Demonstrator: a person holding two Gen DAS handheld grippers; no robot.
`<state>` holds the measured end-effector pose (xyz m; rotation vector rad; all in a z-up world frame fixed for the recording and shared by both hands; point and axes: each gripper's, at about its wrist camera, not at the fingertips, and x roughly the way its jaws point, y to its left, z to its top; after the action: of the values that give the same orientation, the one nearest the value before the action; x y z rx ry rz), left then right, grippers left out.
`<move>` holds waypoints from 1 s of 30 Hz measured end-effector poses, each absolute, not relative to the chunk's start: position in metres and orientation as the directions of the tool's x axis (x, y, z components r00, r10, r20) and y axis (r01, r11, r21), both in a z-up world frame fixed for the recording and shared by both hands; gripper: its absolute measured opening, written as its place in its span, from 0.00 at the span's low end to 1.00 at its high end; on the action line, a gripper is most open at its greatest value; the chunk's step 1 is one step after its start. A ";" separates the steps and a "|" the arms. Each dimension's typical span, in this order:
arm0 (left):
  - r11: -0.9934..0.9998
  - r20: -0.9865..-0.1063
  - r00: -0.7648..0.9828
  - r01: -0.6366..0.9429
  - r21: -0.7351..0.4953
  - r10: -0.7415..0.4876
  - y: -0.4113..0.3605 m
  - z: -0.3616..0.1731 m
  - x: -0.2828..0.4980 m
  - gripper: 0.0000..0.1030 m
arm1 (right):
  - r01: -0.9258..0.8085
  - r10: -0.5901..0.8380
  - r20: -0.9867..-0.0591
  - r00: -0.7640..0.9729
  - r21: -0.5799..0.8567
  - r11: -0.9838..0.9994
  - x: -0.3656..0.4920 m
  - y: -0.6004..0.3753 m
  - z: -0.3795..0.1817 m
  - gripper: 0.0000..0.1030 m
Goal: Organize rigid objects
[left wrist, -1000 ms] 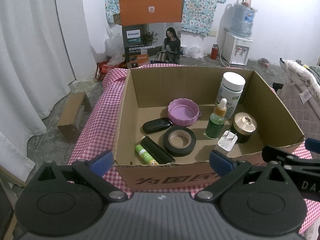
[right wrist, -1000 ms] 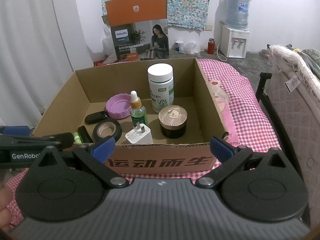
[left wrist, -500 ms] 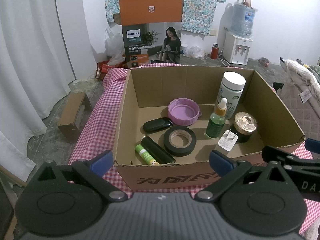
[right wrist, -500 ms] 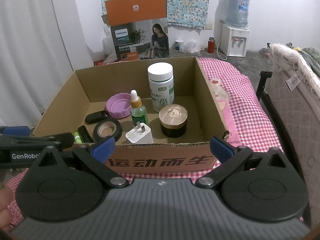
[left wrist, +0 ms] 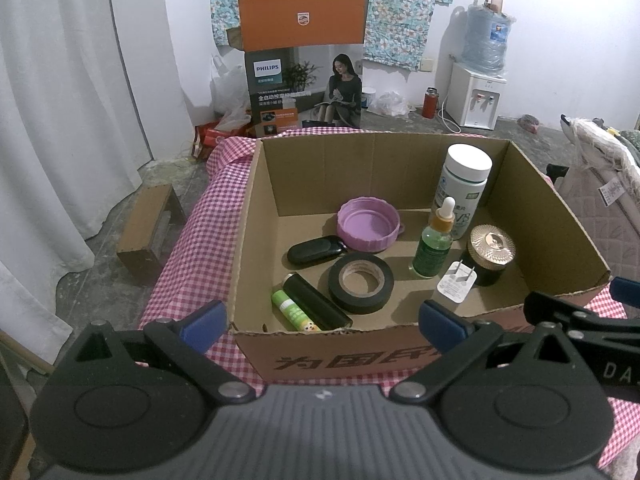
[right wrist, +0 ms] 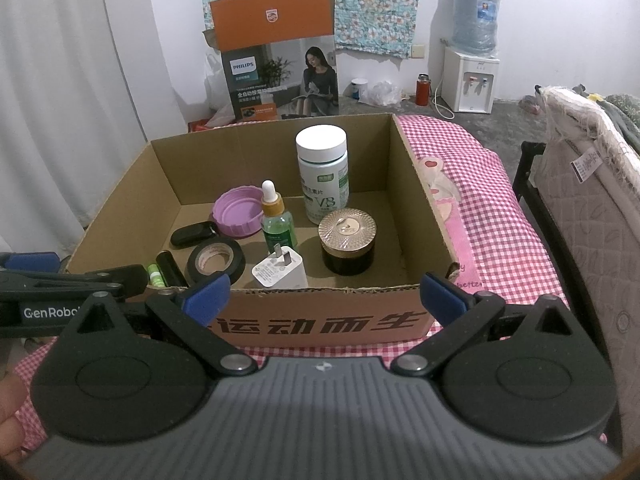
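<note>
Inside the cardboard box [left wrist: 256,216] on the checked bench, the white bottle [right wrist: 322,176] stands at 1 o'clock, the stiff, light tape roll [left wrist: 361,282] at 7. I judge the gold-lid jar [right wrist: 347,246] heavy and slippery; hold its sides. Left tool [left wrist: 320,322] and right tool [right wrist: 325,294] are released, empty.

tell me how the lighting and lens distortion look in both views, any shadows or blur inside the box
Left wrist view: dim, cool light; strong fisheye bends the cardboard box walls and darkens the corners; the black tape roll stays sharp. Right wrist view: same bending; the gold-lidded jar and dropper bottle cast soft shadows leftward on the box floor; no glare, no motion blur.
</note>
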<state>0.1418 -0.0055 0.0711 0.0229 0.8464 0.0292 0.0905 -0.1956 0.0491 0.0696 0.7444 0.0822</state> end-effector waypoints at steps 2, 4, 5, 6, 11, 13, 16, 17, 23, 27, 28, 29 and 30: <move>0.999 -0.748 0.662 -0.016 0.033 0.036 -0.005 0.071 0.142 1.00 | -0.050 0.101 -0.674 0.732 0.094 0.994 0.090 -0.196 0.049 0.99; 0.999 -0.748 0.662 -0.017 0.033 0.036 -0.005 0.071 0.142 1.00 | -0.050 0.101 -0.674 0.732 0.094 0.994 0.090 -0.197 0.048 0.99; 0.999 -0.748 0.662 -0.016 0.033 0.036 -0.005 0.071 0.142 1.00 | -0.050 0.100 -0.674 0.732 0.094 0.994 0.090 -0.197 0.049 0.99; 0.999 -0.748 0.662 -0.016 0.033 0.035 -0.005 0.071 0.142 1.00 | -0.050 0.101 -0.675 0.731 0.094 0.994 0.091 -0.196 0.049 0.99; 0.999 -0.749 0.662 -0.016 0.032 0.035 -0.005 0.071 0.142 1.00 | -0.051 0.101 -0.675 0.731 0.094 0.994 0.090 -0.197 0.049 0.99; 0.999 -0.748 0.662 -0.016 0.033 0.035 -0.005 0.071 0.142 1.00 | -0.051 0.101 -0.675 0.731 0.093 0.994 0.091 -0.197 0.049 0.99; 0.999 -0.748 0.662 -0.016 0.034 0.036 -0.005 0.072 0.142 1.00 | -0.051 0.101 -0.675 0.731 0.093 0.994 0.091 -0.197 0.049 0.99; 0.999 -0.749 0.662 -0.016 0.033 0.036 -0.005 0.072 0.142 1.00 | -0.051 0.101 -0.675 0.731 0.094 0.994 0.090 -0.198 0.049 0.99; 0.999 -0.748 0.662 -0.016 0.034 0.036 -0.005 0.071 0.142 1.00 | -0.051 0.101 -0.675 0.731 0.094 0.994 0.090 -0.197 0.049 0.99; 0.999 -0.749 0.662 -0.015 0.034 0.036 -0.005 0.071 0.142 1.00 | -0.051 0.102 -0.675 0.731 0.094 0.994 0.090 -0.197 0.050 0.99; 0.999 -0.749 0.662 -0.016 0.034 0.036 -0.005 0.071 0.141 1.00 | -0.052 0.102 -0.675 0.730 0.095 0.994 0.090 -0.198 0.050 0.99; 0.999 -0.749 0.662 -0.016 0.034 0.036 -0.005 0.072 0.141 1.00 | -0.051 0.102 -0.676 0.730 0.095 0.994 0.090 -0.198 0.050 0.99; 0.999 -0.748 0.662 -0.015 0.035 0.036 -0.006 0.071 0.141 1.00 | -0.051 0.102 -0.675 0.730 0.096 0.994 0.090 -0.198 0.050 0.99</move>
<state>0.1415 -0.0055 0.0715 0.0261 0.8464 0.0291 0.0897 -0.1981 0.0496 0.0725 0.7476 0.0844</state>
